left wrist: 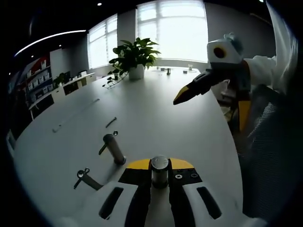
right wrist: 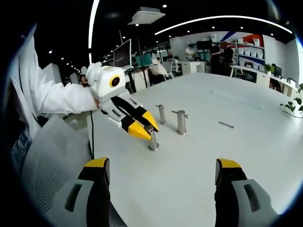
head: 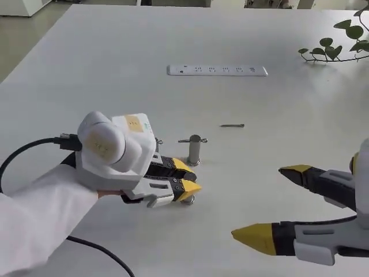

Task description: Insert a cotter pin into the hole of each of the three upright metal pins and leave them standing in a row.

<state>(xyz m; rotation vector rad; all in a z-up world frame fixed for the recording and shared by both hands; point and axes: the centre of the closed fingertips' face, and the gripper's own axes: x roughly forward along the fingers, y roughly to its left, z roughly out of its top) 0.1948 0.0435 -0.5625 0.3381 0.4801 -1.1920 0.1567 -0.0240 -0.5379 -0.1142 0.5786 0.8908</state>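
Left gripper [head: 185,176] — jaws clenched on the near pin [left wrist: 159,169], upright on the desk [head: 115,86]. Right gripper [head: 257,201] — jaws released, holding nothing. Middle pin [head: 195,150] and far pin [right wrist: 162,114] carry cotters. Loose cotter [head: 232,125] lies beyond them.

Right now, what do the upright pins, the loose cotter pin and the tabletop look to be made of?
The upright pins look like steel: dull grey, with soft highlights along the shaft. The loose cotter pin is thin grey wire, likely metal, but it is too small to judge the finish. The tabletop is smooth matte white, perhaps laminate, with only soft window glare.
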